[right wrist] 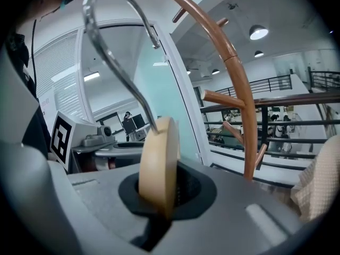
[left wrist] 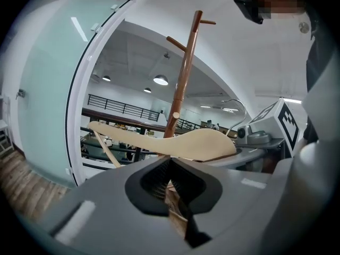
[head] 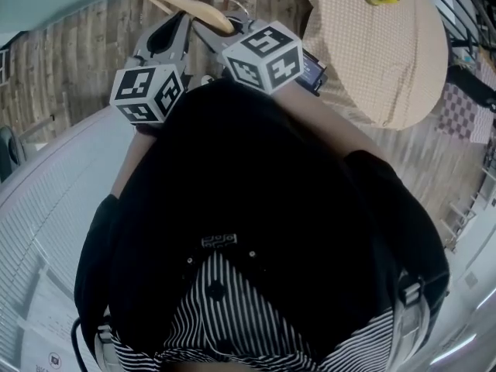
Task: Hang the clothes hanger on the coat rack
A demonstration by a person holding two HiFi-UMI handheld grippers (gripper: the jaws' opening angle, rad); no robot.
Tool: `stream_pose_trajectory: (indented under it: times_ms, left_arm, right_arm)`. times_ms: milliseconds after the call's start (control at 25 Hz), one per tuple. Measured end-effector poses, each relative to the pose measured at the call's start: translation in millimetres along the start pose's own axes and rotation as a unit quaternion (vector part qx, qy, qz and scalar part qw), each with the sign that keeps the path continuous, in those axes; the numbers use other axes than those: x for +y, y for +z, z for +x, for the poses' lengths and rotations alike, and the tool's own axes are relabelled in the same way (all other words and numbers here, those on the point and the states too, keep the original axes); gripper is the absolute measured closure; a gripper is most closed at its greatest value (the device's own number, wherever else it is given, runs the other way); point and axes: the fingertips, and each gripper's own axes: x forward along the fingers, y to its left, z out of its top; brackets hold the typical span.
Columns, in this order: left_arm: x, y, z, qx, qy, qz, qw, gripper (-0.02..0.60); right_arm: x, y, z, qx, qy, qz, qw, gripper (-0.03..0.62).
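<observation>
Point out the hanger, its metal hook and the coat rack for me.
hanger [right wrist: 158, 166]: right gripper view, on its wooden body.
hook [right wrist: 89, 15]: right gripper view, on the bend of the wire.
coat rack [left wrist: 183, 78]: left gripper view, on the upright pole.

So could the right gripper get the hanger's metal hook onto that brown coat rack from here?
Probably yes. The right gripper is shut on the hanger just under its hook, and the coat rack stands ahead with nothing between them, though the hook does not touch it yet.
</observation>
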Motion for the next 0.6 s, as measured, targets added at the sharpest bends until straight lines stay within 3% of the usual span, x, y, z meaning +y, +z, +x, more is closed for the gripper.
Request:
stream_pose_trajectory:
  times_ms: [320,600]
  left_arm:
    - [1.1,1.8,14.1,0.010,0.011,-0.026,0.9995,0.578]
    - [-1.9,-2.1,20.3,0.020,0.029,-0.027,0.9990,0.578]
  right_arm:
    - [-12.8,2.6,0.7,0.037,0.014,-0.010,0.999,0.592]
    - [-19.7,-0.9,-1.5,0.042,0.029,-0.011,0.999,0.592]
